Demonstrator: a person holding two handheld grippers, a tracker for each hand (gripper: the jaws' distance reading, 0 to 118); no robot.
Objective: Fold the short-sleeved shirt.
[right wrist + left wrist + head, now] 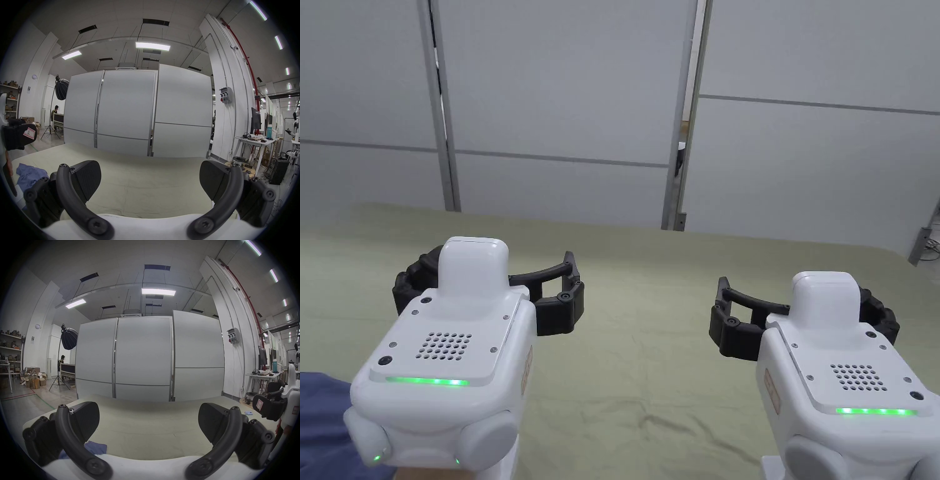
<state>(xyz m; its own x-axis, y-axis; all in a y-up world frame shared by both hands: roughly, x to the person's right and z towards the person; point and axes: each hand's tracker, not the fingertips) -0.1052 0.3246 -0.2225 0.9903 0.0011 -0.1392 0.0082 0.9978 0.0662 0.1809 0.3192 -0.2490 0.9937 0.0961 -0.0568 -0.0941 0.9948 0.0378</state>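
Shirt (30,176), a blue crumpled heap, lies on the green tabletop (650,325) far to the left, close beside the left tongs (148,421) and well away from the right tongs (150,181), and both tongs hang wide apart, empty.

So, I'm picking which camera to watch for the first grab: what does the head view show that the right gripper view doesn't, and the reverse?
Head view: the white housings of the left gripper and right gripper seen from above, green light strips lit. Right gripper view: the crumpled blue short-sleeved shirt lying at the table's left side, the right gripper's jaws wide apart with nothing between them, and a black softbox lamp on a stand. Both: the pale green table cover and the grey partition panels.
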